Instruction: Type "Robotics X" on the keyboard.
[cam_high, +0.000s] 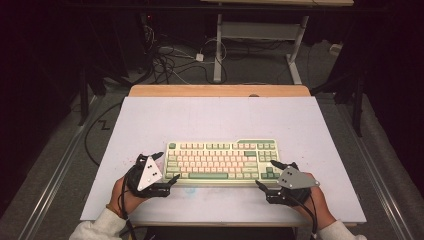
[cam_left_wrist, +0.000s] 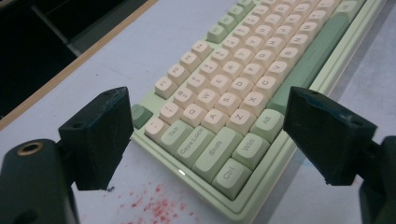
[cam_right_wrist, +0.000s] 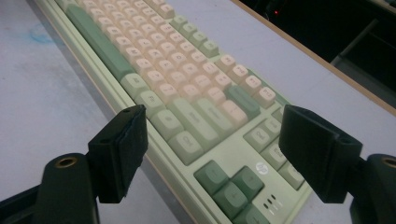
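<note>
Fingers (cam_left_wrist: 100, 135) of the left gripper (cam_high: 165, 170) stand wide open at the keyboard's (cam_high: 222, 160) left end and those of the right gripper (cam_high: 270, 175) gape at its right end, nothing held — the keyboard lies flat near the table's (cam_high: 220, 117) front edge. If one side closes before the other, or the pads catch keycaps rather than the case, the board could twist, slide or shed a key. Red specks (cam_left_wrist: 154, 205) mark the pale top, and cables (cam_high: 170, 60) sprawl on the dark floor beyond.

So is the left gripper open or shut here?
Open. In the left gripper view its two black fingers stand wide apart on either side of the keyboard's near corner, with nothing pressed between them.
</note>
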